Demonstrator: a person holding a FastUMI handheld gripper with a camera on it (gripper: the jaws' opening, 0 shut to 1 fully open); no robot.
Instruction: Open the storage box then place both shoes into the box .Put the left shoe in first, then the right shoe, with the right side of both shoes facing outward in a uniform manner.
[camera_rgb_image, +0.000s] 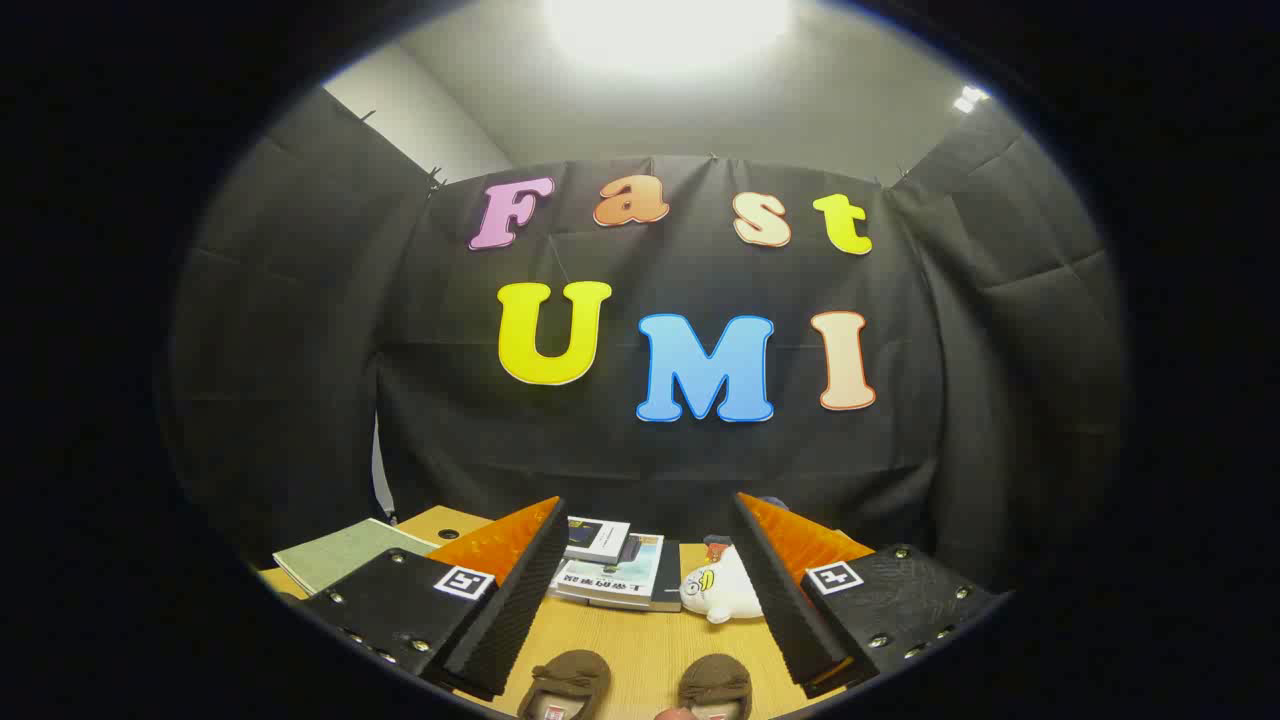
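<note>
Hand-held gripper (650, 590) held level above the wooden bench (640, 640), fingers spread wide and pinching nothing. Two brown shoes (640, 685) lie side by side on the near bench, between and below the fingertips; their tops alone are visible, so left and right cannot be told apart. Farther off lie stacked books (610, 570), a white soft toy (722, 590) and a green book (340, 552) at far left. Risks: picking the wrong shoe first, since their orientation is unclear; a descent catching both shoes at once, as they lie close together.
</note>
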